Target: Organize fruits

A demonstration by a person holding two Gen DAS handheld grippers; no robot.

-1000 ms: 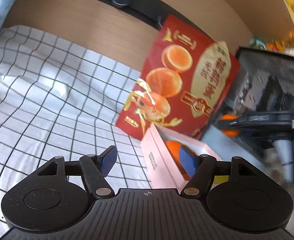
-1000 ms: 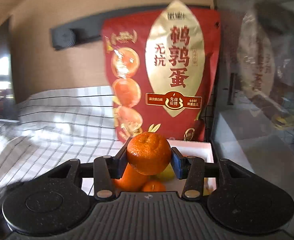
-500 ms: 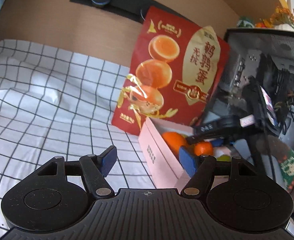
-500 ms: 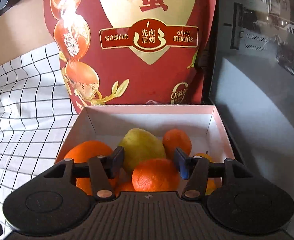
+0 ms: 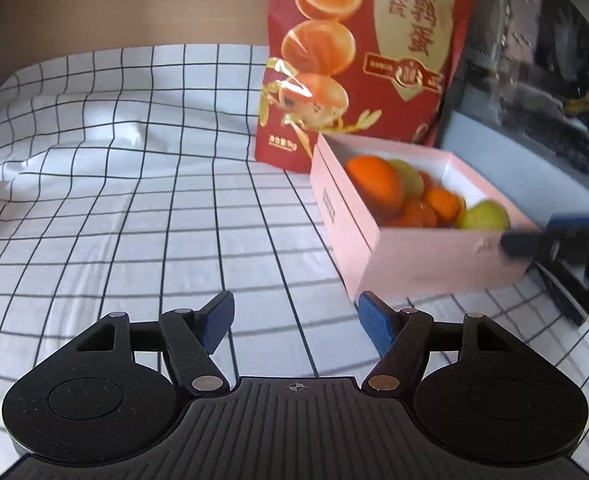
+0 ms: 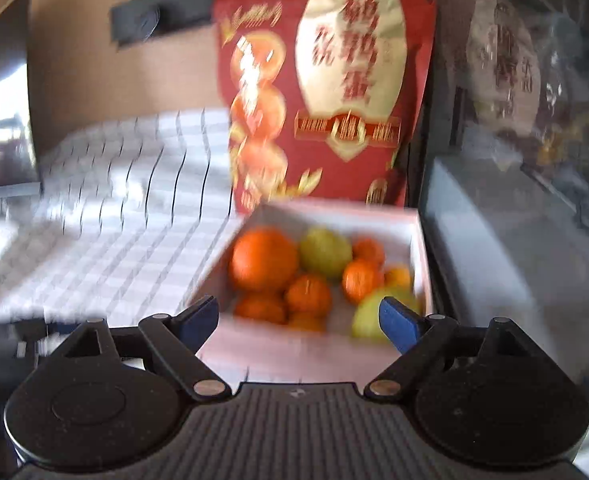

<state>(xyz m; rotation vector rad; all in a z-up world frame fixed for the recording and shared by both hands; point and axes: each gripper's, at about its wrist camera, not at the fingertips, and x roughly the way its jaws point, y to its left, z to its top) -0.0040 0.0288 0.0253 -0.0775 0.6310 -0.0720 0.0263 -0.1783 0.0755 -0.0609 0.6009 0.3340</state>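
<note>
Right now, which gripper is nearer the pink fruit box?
Right. The right gripper hangs open at the pink fruit box's near wall; the left gripper, also open, sits back over the checked cloth.

Lower left, the white cloth [image 5: 134,200] carries a black grid. At right, the pink box [image 5: 426,256] holds orange fruits [image 5: 374,184] and yellow-green ones [image 5: 486,216]. Above, a red-and-gold pouch [image 5: 358,60]. Both tongs have blue pads [image 5: 374,322].
</note>
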